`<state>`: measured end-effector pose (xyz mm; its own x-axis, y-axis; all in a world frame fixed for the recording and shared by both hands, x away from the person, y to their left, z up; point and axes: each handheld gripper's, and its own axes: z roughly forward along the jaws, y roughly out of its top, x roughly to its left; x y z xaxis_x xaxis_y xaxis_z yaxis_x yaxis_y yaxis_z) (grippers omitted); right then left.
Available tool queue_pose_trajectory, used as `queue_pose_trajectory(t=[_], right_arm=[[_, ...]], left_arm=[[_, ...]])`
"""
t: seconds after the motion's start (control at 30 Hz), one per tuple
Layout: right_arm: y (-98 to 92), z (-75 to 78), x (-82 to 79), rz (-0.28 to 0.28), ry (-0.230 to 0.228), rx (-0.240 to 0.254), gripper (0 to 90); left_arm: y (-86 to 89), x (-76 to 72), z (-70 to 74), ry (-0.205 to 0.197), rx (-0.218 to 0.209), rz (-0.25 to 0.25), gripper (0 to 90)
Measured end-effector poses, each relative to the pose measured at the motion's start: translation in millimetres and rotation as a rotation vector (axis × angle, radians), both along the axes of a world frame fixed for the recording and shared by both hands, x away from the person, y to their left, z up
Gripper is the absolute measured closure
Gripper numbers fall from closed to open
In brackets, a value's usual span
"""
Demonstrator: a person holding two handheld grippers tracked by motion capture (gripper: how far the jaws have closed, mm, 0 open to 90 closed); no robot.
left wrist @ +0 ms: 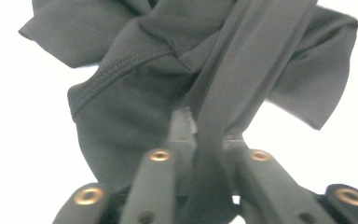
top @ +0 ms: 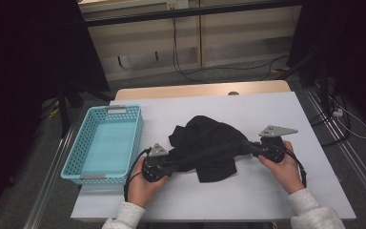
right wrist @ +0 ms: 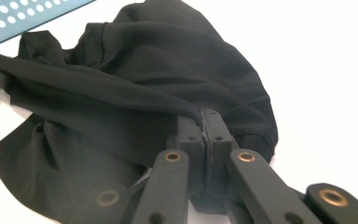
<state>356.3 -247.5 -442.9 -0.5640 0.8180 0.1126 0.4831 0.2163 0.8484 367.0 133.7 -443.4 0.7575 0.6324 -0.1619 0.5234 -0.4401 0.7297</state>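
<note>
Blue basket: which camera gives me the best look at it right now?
The high view: the whole blue basket sits left of the black garment, with its perforated walls and inside visible. The right gripper view catches just a perforated corner at top left. The left gripper view looks at cloth and the white table.

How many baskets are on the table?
1. The blue basket sits at the table's left edge, left of the black cloth; nothing seems hidden.
</note>
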Motion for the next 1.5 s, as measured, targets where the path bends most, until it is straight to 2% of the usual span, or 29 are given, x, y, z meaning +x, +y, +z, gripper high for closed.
queue_pose_trajectory(t=[0.13, 0.27, 0.4, 0.47, 0.73, 1.03, 1.5], right_arm=[[1.3, 2.4, -1.3, 0.009, -0.019, -0.010, 88.5], [0.9, 6.4, -2.7, 0.017, -0.028, 0.001, 88.4], [2.4, 10.0, -4.6, 0.027, -0.044, -0.001, 88.4], [3.4, 11.0, -5.4, 0.032, -0.050, -0.005, 88.4], [5.1, 11.6, -6.3, 0.037, -0.060, -0.012, 88.4], [7.1, 14.6, -8.2, 0.045, -0.075, -0.018, 88.4], [7.4, 16.2, -10.1, 0.050, -0.082, -0.020, 88.4]], left_arm=[[4.0, 1.3, 9.0, 0.004, -0.039, 0.002, 85.9], [9.6, 3.6, 16.0, -0.001, -0.073, 0.021, 86.0], [12.4, 5.4, 21.0, 0.022, -0.110, 0.038, 86.2], [13.6, 6.5, 21.2, 0.020, -0.103, 0.040, 86.2], [16.3, 7.0, 23.7, 0.041, -0.131, 0.056, 86.2], [17.8, 8.2, 29.2, 0.021, -0.140, 0.063, 86.2], [16.9, 9.6, 32.7, 0.024, -0.149, 0.068, 86.3]])
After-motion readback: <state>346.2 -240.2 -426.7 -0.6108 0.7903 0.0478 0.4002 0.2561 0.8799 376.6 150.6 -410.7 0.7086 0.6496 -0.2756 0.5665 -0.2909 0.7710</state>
